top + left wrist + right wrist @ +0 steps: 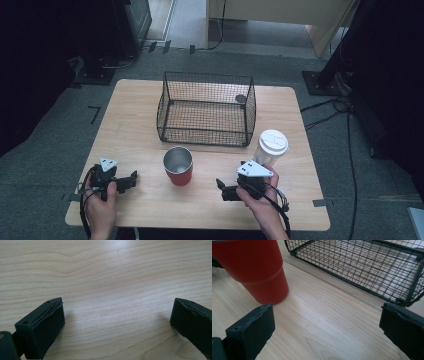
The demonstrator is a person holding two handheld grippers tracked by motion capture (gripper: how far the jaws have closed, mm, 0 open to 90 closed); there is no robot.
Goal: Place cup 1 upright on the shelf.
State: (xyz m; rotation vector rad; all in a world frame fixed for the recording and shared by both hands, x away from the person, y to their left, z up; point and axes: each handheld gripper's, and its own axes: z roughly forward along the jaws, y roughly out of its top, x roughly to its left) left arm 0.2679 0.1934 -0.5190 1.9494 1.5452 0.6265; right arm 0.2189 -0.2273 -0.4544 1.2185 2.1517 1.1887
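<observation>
Your left tongs (131,180) rest spread and empty near the counter's (135,105) front-left corner, bare wood between the jaws. Your right tongs (222,190) are likewise spread and empty toward the front edge, pointed at the red cup (178,166), which stands upright at front centre, apart from them. The lidded white cup (271,146) stands just beyond your right hand (262,207). The wire basket (206,108) at the back holds neither cup, so I judge nothing is done yet. Open wood lies between the tongs.

Overhead camera; two low tabletop (150,210) closeups
</observation>
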